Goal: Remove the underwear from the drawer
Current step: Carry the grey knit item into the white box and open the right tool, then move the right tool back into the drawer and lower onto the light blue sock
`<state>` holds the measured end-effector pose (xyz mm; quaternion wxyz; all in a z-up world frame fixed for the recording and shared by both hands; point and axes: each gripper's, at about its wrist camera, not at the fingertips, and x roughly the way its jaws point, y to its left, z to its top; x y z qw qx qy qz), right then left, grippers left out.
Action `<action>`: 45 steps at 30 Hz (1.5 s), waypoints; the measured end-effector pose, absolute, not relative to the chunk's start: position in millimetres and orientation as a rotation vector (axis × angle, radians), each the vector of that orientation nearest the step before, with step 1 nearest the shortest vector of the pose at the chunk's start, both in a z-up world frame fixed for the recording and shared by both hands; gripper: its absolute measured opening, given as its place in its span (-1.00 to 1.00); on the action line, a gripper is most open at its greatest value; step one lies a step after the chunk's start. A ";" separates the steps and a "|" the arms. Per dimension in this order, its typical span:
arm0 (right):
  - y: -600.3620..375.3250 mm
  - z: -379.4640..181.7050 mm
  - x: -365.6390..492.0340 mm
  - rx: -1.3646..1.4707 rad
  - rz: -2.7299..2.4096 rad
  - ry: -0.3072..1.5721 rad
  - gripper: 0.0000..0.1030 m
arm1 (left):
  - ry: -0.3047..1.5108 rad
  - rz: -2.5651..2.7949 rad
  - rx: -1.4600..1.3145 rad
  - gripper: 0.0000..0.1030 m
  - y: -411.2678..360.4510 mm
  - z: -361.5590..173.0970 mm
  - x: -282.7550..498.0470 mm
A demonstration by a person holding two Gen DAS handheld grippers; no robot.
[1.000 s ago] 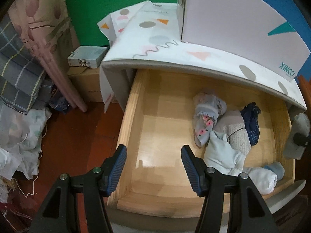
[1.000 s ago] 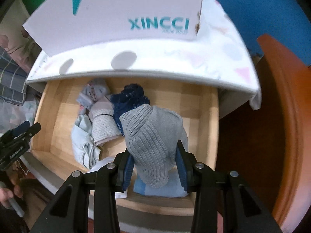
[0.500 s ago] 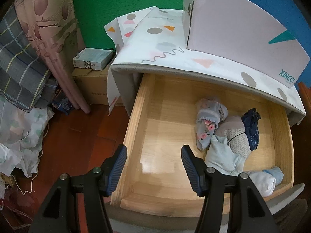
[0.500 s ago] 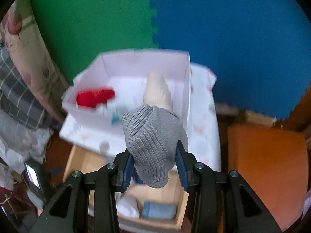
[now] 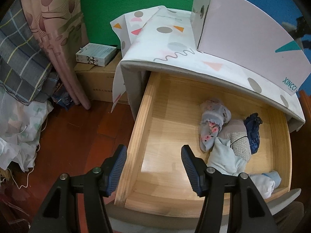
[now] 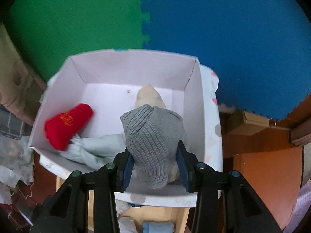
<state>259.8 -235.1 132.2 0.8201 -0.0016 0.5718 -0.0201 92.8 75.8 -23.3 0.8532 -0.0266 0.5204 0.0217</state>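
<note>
My right gripper (image 6: 154,167) is shut on a grey ribbed rolled underwear (image 6: 153,147) and holds it over the open white box (image 6: 194,101) on top of the cabinet. In the box lie a red roll (image 6: 66,124), a pale blue garment (image 6: 93,147) and a cream roll (image 6: 149,97). My left gripper (image 5: 153,170) is open and empty above the front left of the open wooden drawer (image 5: 140,136). The drawer holds a floral roll (image 5: 211,122), a patterned grey roll (image 5: 239,137), a dark blue lace piece (image 5: 252,132), a pale blue piece (image 5: 223,159) and a white and blue roll (image 5: 266,182).
The white box (image 5: 243,35) stands on the cloth-covered cabinet top (image 5: 165,44). A cardboard box (image 5: 99,81) with a small carton (image 5: 95,54) sits to the left, beside curtains (image 5: 56,38) and piled fabric (image 5: 17,120) on the red-brown floor. An orange surface (image 6: 268,182) lies right of the cabinet.
My right gripper has risen out of the drawer with the grey roll and moved forward over the white box. My left gripper has drawn back and up slightly, staying open.
</note>
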 end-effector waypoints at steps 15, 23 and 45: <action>-243.4 146.7 237.6 0.040 0.001 1.177 0.36 | 1.101 0.027 -0.038 0.16 70.9 -23.3 94.4; -239.2 149.5 162.3 -0.047 0.112 1.255 0.38 | 1.112 0.007 -0.031 0.16 66.4 -24.6 94.4; -211.8 -61.2 80.1 -0.332 0.292 1.813 0.10 | 1.145 -0.005 -0.015 0.16 66.2 -29.5 95.4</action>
